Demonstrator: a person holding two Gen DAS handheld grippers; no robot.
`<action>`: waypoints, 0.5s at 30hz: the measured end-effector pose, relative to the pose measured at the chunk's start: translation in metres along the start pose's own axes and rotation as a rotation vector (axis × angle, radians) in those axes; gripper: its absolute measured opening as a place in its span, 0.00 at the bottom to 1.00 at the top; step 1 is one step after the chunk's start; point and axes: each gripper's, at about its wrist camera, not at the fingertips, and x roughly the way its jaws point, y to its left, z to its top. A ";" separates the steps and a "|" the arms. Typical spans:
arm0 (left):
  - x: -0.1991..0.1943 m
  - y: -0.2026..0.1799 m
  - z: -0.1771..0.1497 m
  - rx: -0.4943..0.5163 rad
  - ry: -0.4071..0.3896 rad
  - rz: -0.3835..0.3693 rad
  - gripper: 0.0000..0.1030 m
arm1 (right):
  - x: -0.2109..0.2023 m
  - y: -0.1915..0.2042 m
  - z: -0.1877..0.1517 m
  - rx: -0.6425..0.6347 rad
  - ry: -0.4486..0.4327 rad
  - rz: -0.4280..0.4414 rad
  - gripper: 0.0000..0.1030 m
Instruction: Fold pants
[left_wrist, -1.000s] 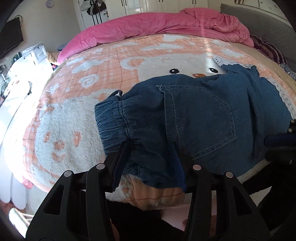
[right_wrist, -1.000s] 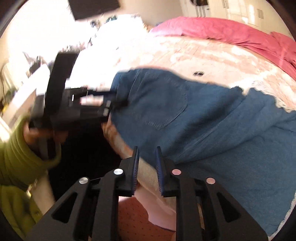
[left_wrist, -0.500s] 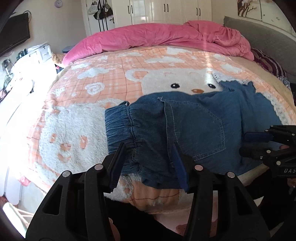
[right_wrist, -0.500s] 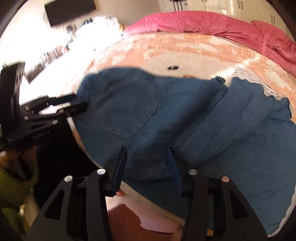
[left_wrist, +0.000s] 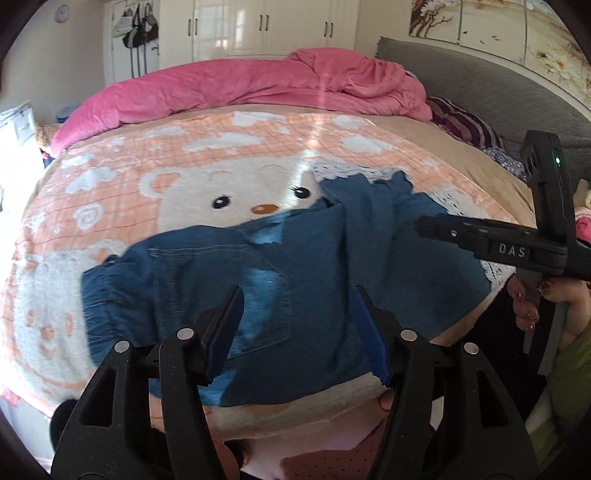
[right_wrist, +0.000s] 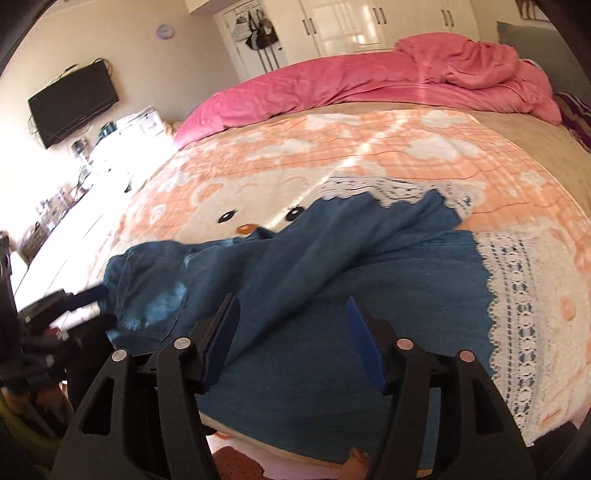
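Both the left claw and right claw hover apart above rumpled blue denim lace-hemmed pants just ahead; smoothing both legs flat should precede folding.

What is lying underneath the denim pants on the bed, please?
The denim pants lie on a peach bear-print blanket. Its bear face shows above the waistband; the pants hide the bear's lower part.

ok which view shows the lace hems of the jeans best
The right wrist view: the white lace hem runs clear down the right side of the jeans, its pattern sharp. The left wrist view shows only slivers of it, partly hidden behind the right gripper.
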 end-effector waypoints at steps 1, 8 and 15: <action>0.007 -0.007 0.000 0.006 0.016 -0.023 0.51 | -0.002 -0.005 0.002 0.005 -0.007 -0.010 0.61; 0.061 -0.029 0.012 0.017 0.100 -0.131 0.51 | 0.004 -0.015 0.029 -0.011 -0.020 -0.044 0.67; 0.100 -0.018 0.012 -0.098 0.122 -0.167 0.39 | 0.042 -0.008 0.076 -0.072 0.010 -0.087 0.70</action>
